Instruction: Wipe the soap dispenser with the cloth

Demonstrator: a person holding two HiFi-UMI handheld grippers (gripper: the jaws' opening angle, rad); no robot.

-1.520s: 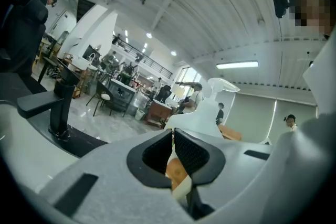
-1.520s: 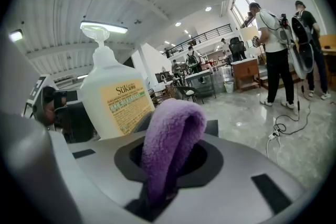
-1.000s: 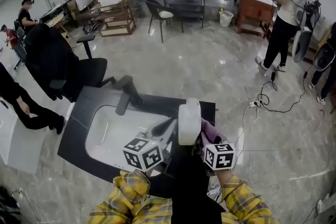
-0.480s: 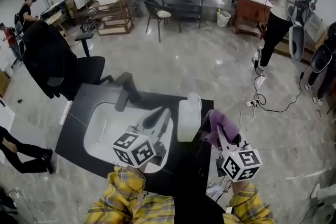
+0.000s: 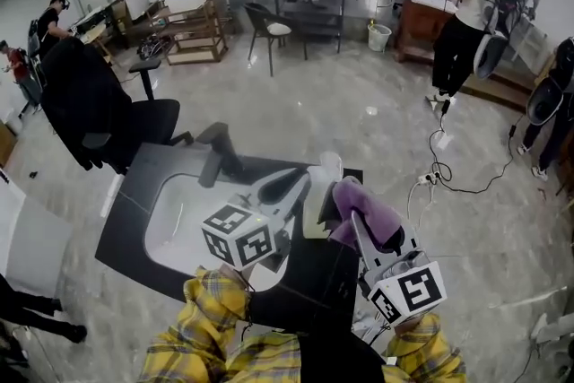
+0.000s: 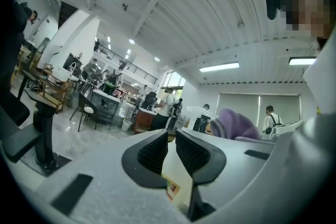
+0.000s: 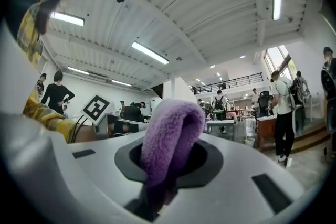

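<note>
Head view: white oval sink (image 5: 175,224) set in a dark flat surface (image 5: 134,193). At the sink's right rim is the soap dispenser (image 5: 316,206), a pale smooth plastic bottle with its long axis near upright and its top tilted away. The left gripper (image 5: 298,180) is at its side. The right gripper (image 5: 352,224), right of the sink, carries a fluffy purple cloth (image 5: 366,206).

Left gripper view: jaws pinched almost together, cream labelled dispenser body in the slit.

Right gripper view: jaws clamped on the cloth, folded over in a hump.
</note>
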